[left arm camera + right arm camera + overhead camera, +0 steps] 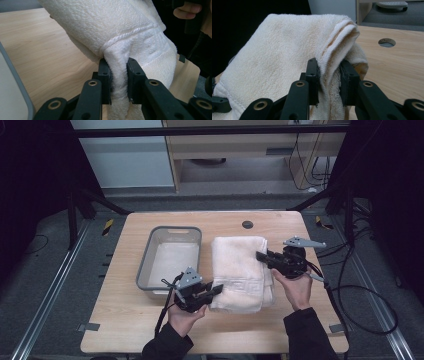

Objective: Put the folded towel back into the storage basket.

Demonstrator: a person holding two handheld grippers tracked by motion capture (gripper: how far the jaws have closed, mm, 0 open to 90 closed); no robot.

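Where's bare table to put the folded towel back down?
Free: the near strip between the table front edge and the towel; the far strip around the round hole. Crowded: the middle, where the grey bin sits close beside the towel, with the left claw and right claw gripping its edges.

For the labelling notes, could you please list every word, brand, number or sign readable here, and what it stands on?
None: no readable text in any view.
The towel bears only a woven key-pattern band, no letters.
The bin, the table and both grippers carry no markings that can be made out.
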